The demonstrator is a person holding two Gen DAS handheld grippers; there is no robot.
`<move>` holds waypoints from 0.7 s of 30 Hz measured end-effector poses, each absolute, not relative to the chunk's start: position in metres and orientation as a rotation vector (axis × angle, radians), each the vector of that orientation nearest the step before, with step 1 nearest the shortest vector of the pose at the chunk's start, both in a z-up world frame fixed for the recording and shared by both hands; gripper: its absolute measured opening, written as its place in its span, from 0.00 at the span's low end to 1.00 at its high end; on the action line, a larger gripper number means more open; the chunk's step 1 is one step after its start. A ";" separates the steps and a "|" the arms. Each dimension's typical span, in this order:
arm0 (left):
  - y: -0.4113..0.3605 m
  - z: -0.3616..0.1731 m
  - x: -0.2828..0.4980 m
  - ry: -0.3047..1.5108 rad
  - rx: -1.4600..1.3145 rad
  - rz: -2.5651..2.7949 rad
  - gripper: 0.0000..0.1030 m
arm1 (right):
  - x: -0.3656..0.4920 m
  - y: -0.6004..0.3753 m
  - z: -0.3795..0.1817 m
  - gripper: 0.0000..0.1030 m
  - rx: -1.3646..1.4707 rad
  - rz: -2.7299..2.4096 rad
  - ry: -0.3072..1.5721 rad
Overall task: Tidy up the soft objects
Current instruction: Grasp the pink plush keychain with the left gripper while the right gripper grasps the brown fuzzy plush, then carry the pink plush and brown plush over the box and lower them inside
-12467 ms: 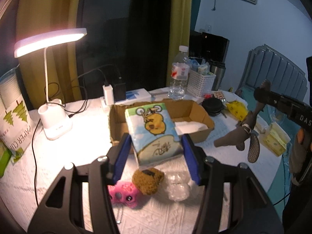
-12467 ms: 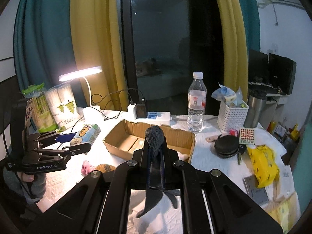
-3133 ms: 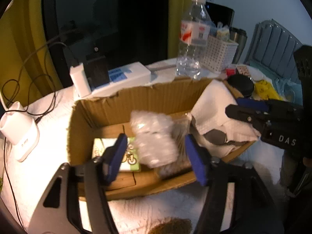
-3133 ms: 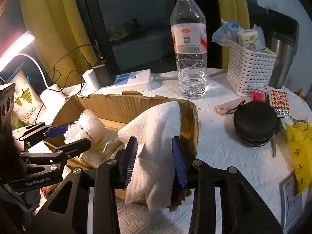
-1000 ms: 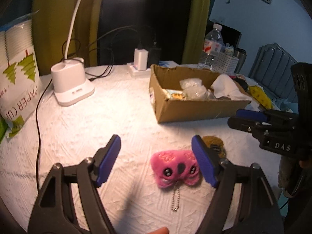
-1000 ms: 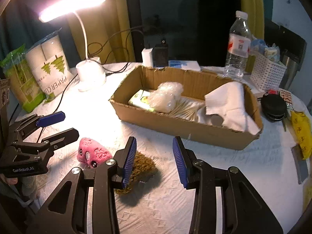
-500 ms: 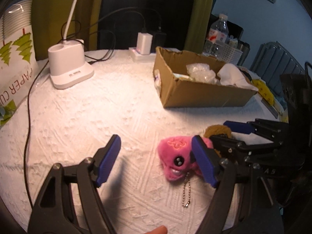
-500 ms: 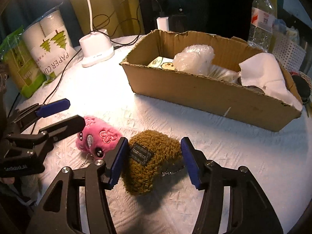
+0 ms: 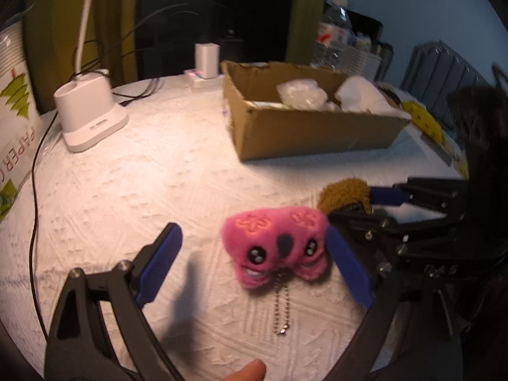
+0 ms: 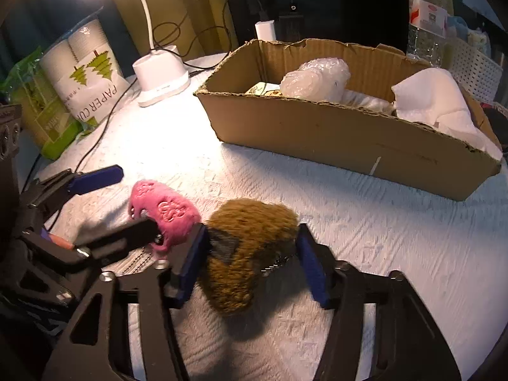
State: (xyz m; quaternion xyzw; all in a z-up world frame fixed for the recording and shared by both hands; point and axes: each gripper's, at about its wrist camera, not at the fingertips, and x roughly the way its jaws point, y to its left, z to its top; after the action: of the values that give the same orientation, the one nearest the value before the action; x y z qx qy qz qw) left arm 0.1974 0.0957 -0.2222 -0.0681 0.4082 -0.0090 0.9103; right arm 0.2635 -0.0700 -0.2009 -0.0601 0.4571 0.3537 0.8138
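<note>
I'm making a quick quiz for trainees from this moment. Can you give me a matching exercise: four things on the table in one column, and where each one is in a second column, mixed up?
Things:
1. pink plush toy
2. brown plush toy
3. bubble wrap
4. lamp base

Places:
A. inside the cardboard box
B. between the jaws of the right gripper
C. on the table beside the paper-cup pack
D. between the jaws of the left gripper

Pairs: 1-D, 2-B, 3-A, 4-C

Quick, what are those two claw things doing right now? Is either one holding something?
Left gripper: open and widening around the pink plush, not gripping it.
Right gripper: closing around the brown plush, not yet clamped.
</note>
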 end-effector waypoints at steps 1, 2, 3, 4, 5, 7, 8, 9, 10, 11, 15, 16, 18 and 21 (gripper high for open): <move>0.093 -0.224 0.199 0.856 -0.127 -0.016 0.91 | 0.262 -0.071 -0.199 0.49 -0.136 0.754 0.969; 0.091 -0.226 0.201 0.868 -0.119 -0.011 0.91 | 0.261 -0.072 -0.198 0.46 -0.145 0.751 0.963; 0.089 -0.228 0.203 0.876 -0.113 -0.002 0.91 | 0.260 -0.074 -0.197 0.46 -0.151 0.748 0.958; 0.089 -0.228 0.205 0.883 -0.108 0.010 0.91 | 0.260 -0.077 -0.197 0.46 -0.147 0.747 0.955; 0.088 -0.229 0.206 0.884 -0.106 0.015 0.91 | 0.259 -0.082 -0.196 0.45 -0.142 0.741 0.952; 0.086 -0.230 0.207 0.886 -0.102 0.018 0.90 | 0.259 -0.089 -0.195 0.45 -0.137 0.731 0.947; 0.084 -0.230 0.208 0.888 -0.097 0.017 0.90 | 0.258 -0.093 -0.194 0.45 -0.131 0.725 0.945; 0.081 -0.231 0.210 0.891 -0.090 0.013 0.90 | 0.258 -0.098 -0.192 0.45 -0.123 0.717 0.942; 0.080 -0.231 0.210 0.893 -0.087 0.009 0.86 | 0.257 -0.103 -0.191 0.45 -0.117 0.713 0.939; 0.079 -0.231 0.211 0.893 -0.087 0.003 0.81 | 0.257 -0.108 -0.189 0.45 -0.109 0.708 0.936; 0.072 -0.230 0.212 0.899 -0.085 -0.006 0.66 | 0.255 -0.128 -0.177 0.45 -0.081 0.692 0.908; 0.071 -0.228 0.212 0.894 -0.087 -0.010 0.65 | 0.255 -0.132 -0.174 0.45 -0.076 0.688 0.901; 0.068 -0.222 0.210 0.880 -0.091 -0.015 0.65 | 0.256 -0.140 -0.169 0.45 -0.064 0.681 0.890; 0.063 -0.212 0.207 0.858 -0.088 -0.015 0.65 | 0.257 -0.149 -0.161 0.45 -0.057 0.678 0.876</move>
State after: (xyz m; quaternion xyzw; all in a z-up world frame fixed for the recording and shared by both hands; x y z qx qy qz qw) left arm 0.2071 0.0627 -0.2121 -0.0425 0.4157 -0.0074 0.9085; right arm 0.2573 -0.1490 -0.1614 -0.0269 0.4157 0.3220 0.8502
